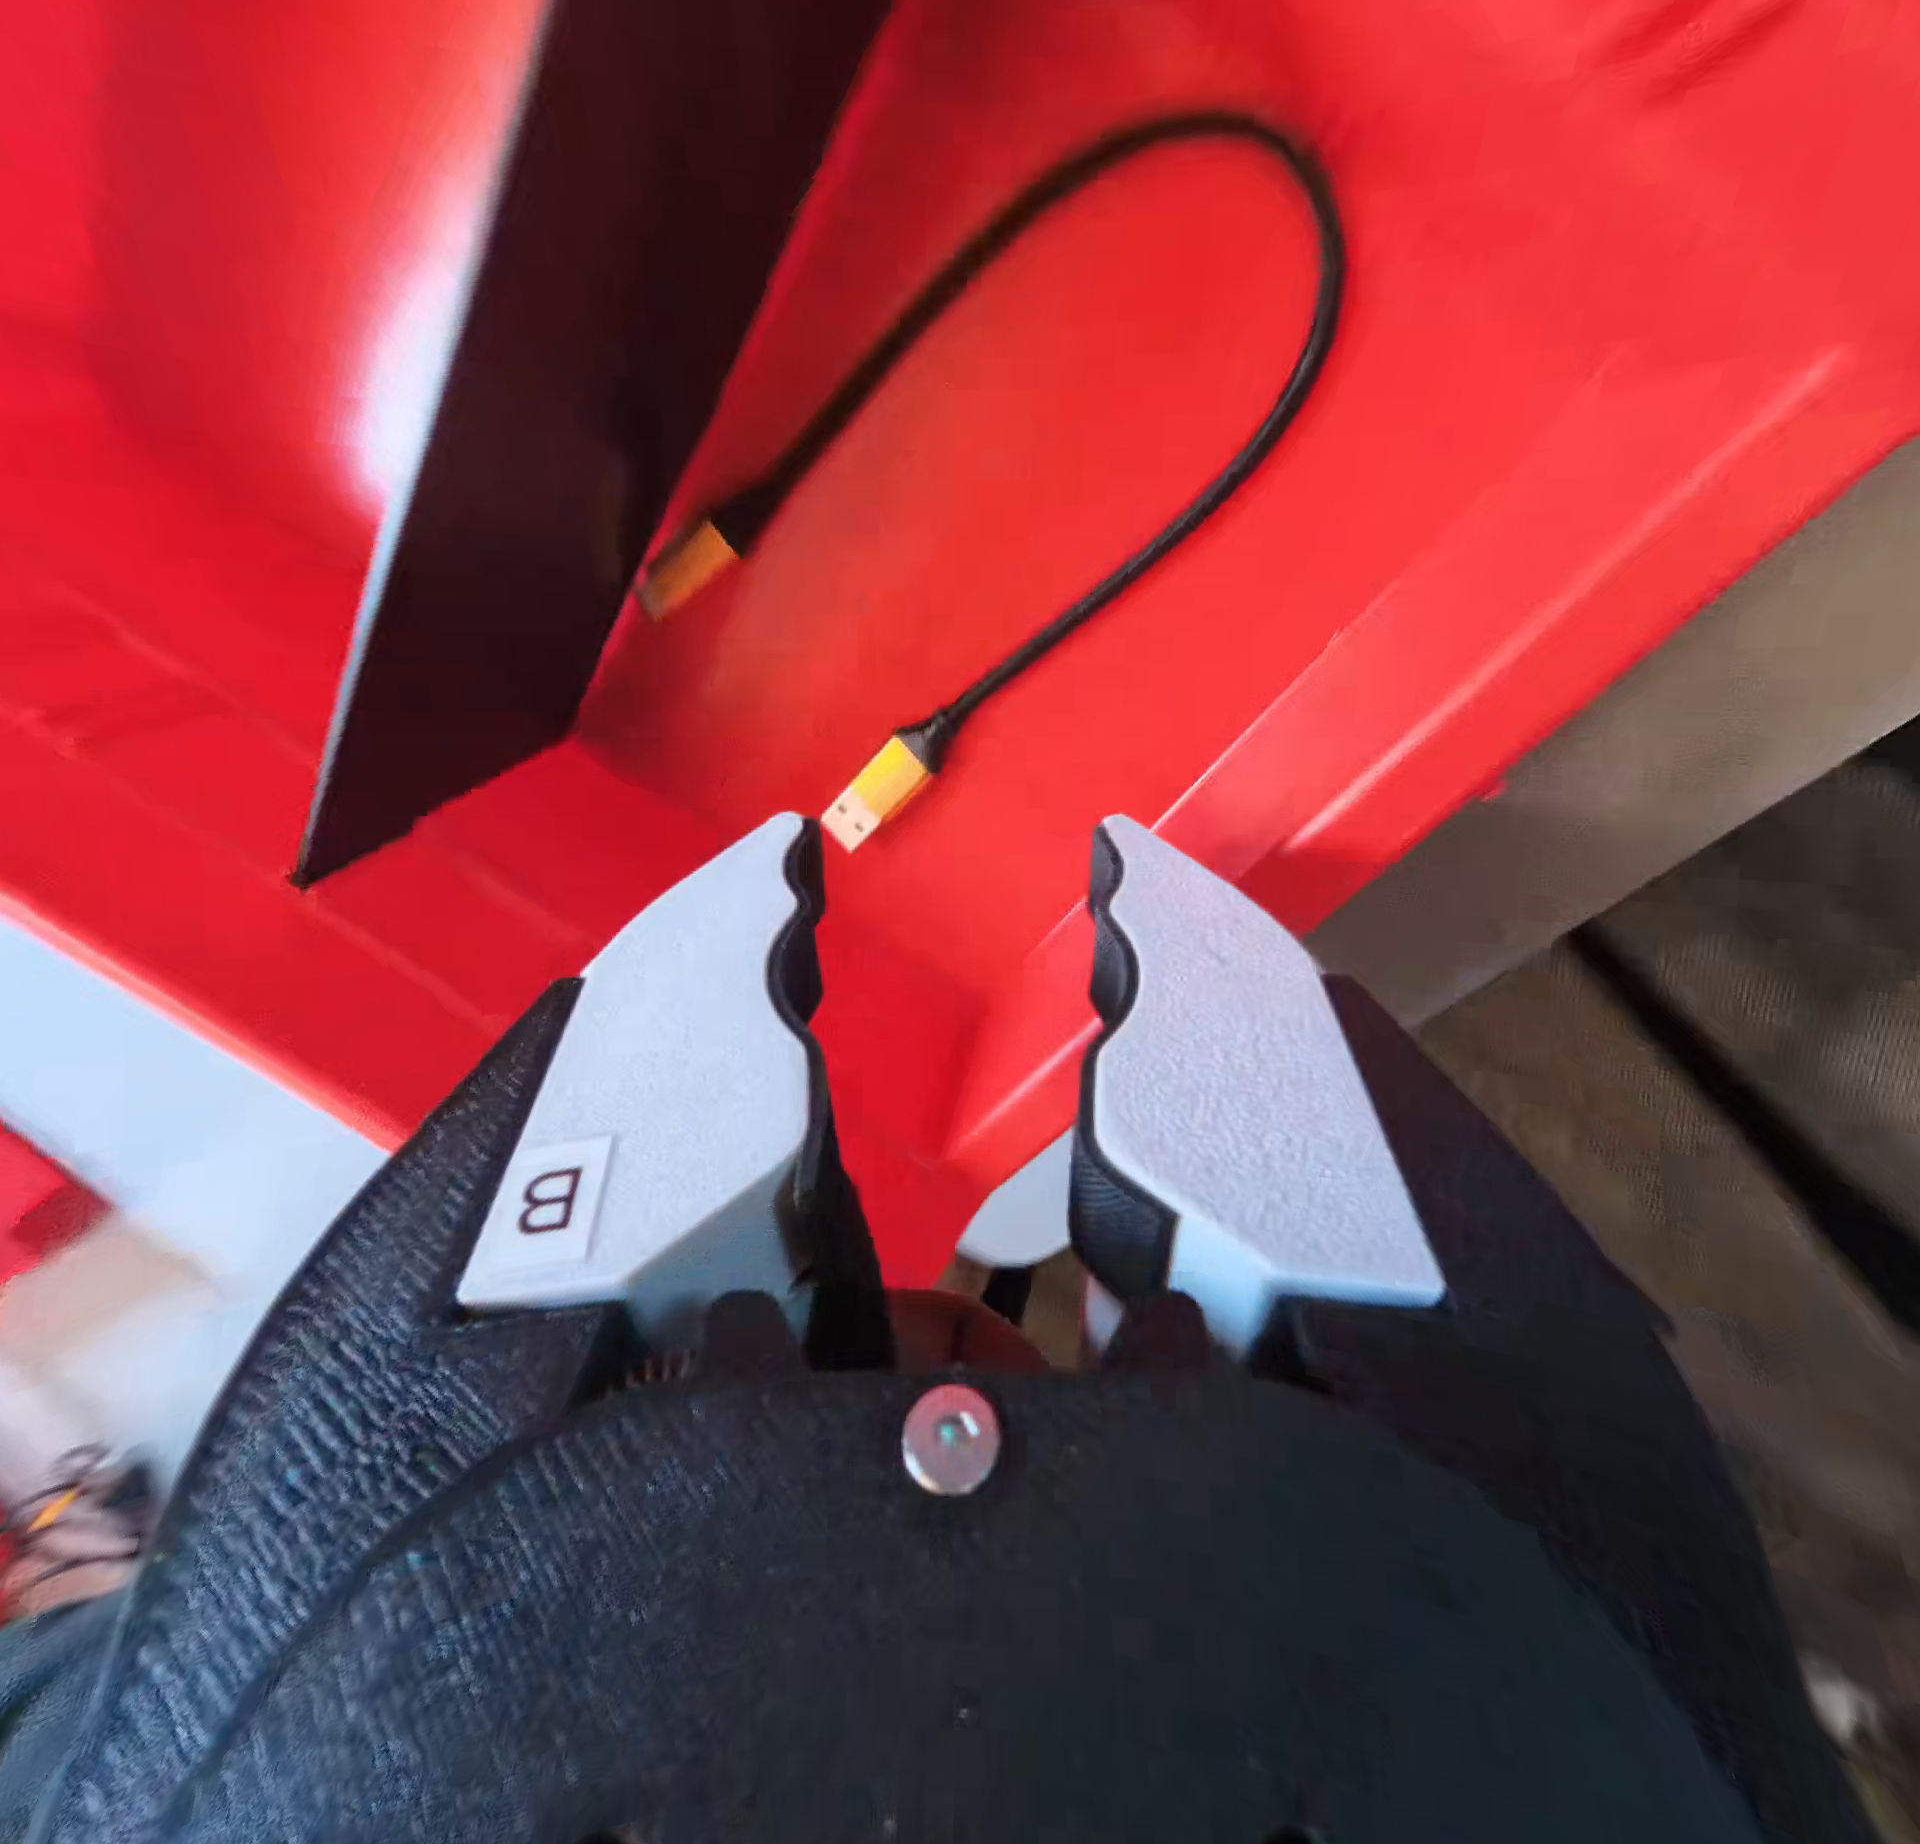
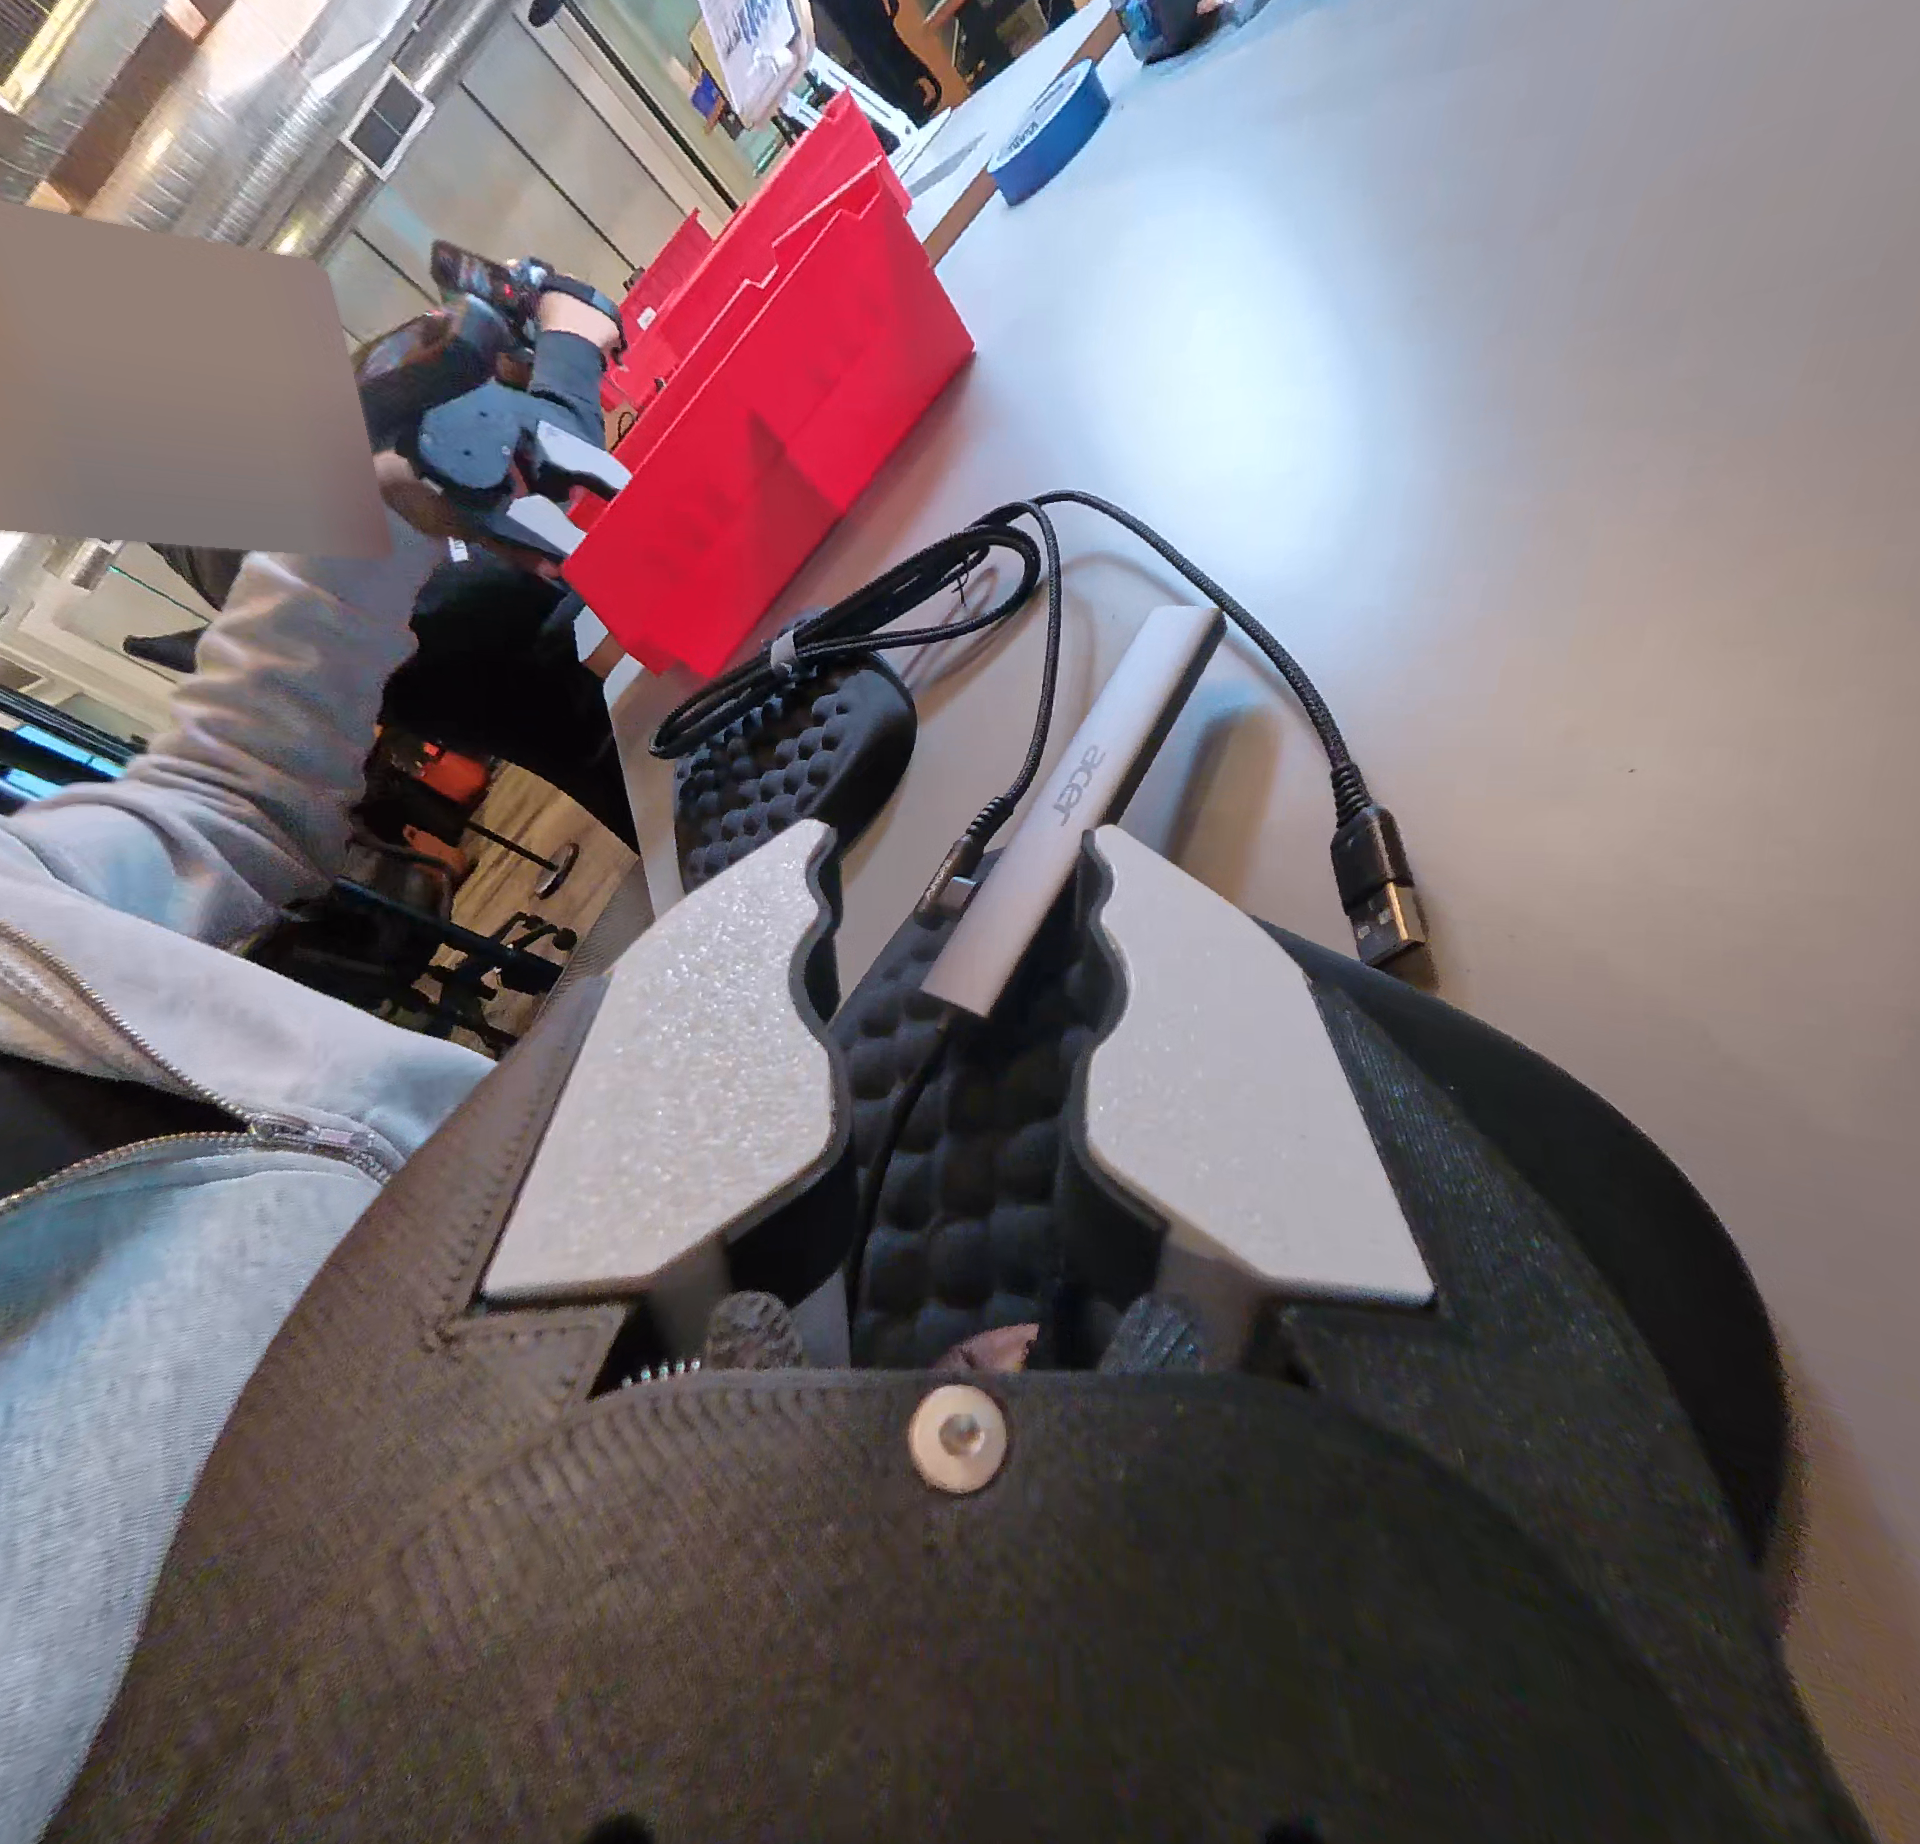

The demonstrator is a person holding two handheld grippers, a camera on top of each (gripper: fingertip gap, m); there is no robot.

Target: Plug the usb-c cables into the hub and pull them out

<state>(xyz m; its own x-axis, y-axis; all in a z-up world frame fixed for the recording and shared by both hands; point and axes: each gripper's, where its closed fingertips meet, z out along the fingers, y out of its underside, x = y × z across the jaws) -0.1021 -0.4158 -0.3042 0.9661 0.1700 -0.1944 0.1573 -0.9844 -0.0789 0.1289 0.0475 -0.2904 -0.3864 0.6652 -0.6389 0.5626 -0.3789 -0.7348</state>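
Observation:
In the left wrist view my left gripper (image 1: 956, 849) is open and empty inside a red bin (image 1: 1351, 444). A black cable (image 1: 1320, 267) with orange plugs lies on the bin floor; its near plug (image 1: 878, 792) sits just past my left fingertip. In the right wrist view my right gripper (image 2: 961, 859) is open around the near end of a silver hub (image 2: 1101, 766), which touches the right finger. A black braided cable (image 2: 831, 641) has one plug (image 2: 948, 885) at the hub's side; its other plug (image 2: 1382, 901) lies loose on the table.
A black divider (image 1: 582, 392) stands in the bin left of the cable. The hub rests on a black bumpy pad (image 2: 790, 755) on the grey table (image 2: 1507, 392). The red bin (image 2: 769, 464) stands farther back with the left gripper (image 2: 566, 501) over it. A blue tape roll (image 2: 1049, 132) lies beyond.

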